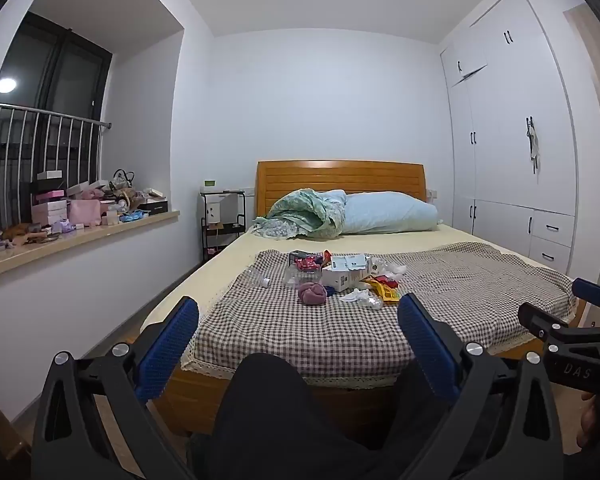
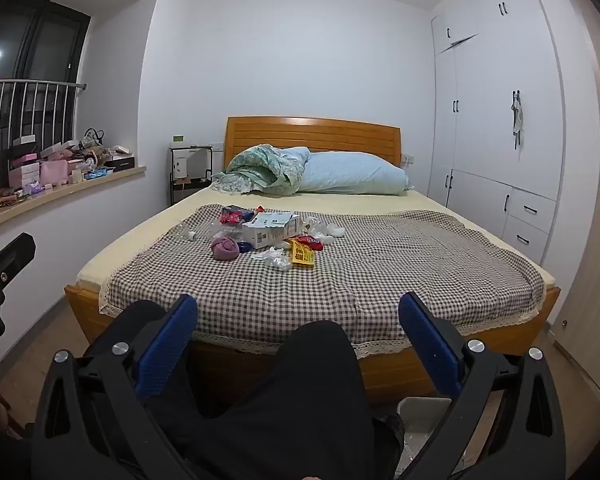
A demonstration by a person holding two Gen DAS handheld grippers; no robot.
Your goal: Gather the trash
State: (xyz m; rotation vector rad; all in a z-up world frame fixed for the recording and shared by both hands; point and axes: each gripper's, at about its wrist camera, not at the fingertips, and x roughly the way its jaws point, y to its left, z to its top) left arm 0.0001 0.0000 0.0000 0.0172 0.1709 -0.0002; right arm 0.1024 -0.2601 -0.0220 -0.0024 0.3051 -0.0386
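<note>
A heap of trash lies on the checked cloth (image 1: 340, 332) in the middle of the bed: a torn white carton (image 1: 346, 272) (image 2: 272, 230), a yellow wrapper (image 1: 386, 290) (image 2: 303, 257), red wrappers (image 2: 314, 242), crumpled clear plastic (image 2: 279, 262) and a purple cloth ball (image 1: 312, 294) (image 2: 225, 248). My left gripper (image 1: 298, 320) stands open off the foot of the bed with nothing between its blue pads. My right gripper (image 2: 298, 318) is open too and empty, and it shows at the right edge of the left wrist view (image 1: 568, 320). Both are well short of the heap.
A person's dark-clad knees (image 2: 300, 392) sit between me and the wooden bed frame (image 2: 400, 368). A white bin (image 2: 420, 412) stands on the floor at lower right. Pillow and bundled quilt (image 2: 268, 170) lie at the headboard. A cluttered windowsill (image 1: 80, 216) is left, white wardrobes (image 1: 512, 140) right.
</note>
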